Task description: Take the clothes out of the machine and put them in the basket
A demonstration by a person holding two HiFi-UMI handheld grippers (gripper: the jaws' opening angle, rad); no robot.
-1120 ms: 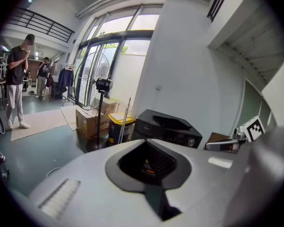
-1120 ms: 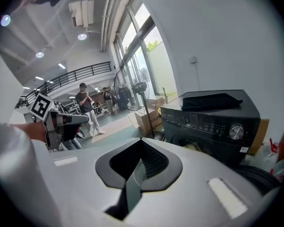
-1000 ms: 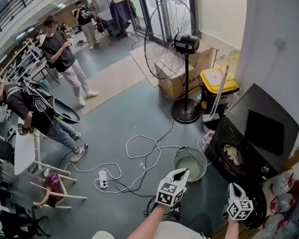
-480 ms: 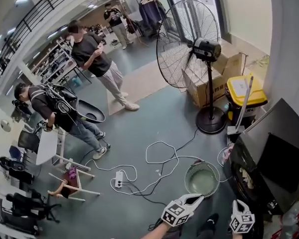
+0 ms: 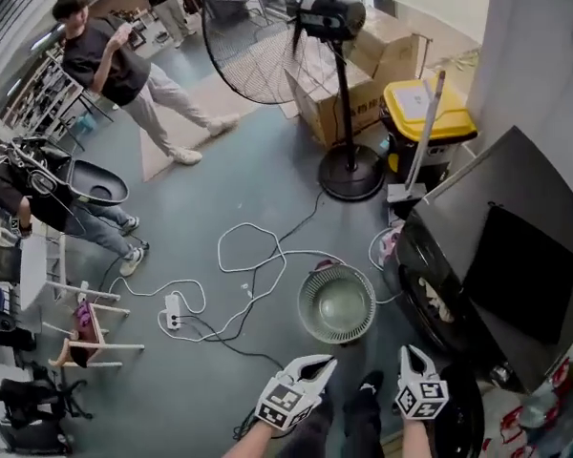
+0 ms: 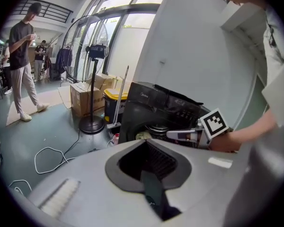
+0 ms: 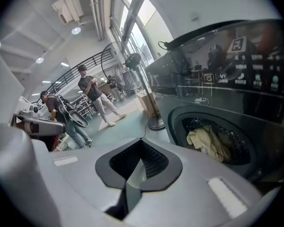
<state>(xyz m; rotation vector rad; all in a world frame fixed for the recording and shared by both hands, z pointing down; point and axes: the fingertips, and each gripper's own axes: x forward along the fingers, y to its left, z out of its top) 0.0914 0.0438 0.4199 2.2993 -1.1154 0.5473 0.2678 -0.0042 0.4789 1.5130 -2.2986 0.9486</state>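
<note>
Approach: clothes (image 7: pixel 206 143) wait in the washing machine (image 5: pixel 458 232). Left gripper (image 5: pixel 320 363) and right gripper (image 5: pixel 413 355) jaws are closed, empty; they should open next.

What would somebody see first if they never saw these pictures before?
Probably the black washing machine at the right, door open, with a yellowish cloth in its drum. Then the round green basket on the floor beside it, and the big fan farther back.
</note>
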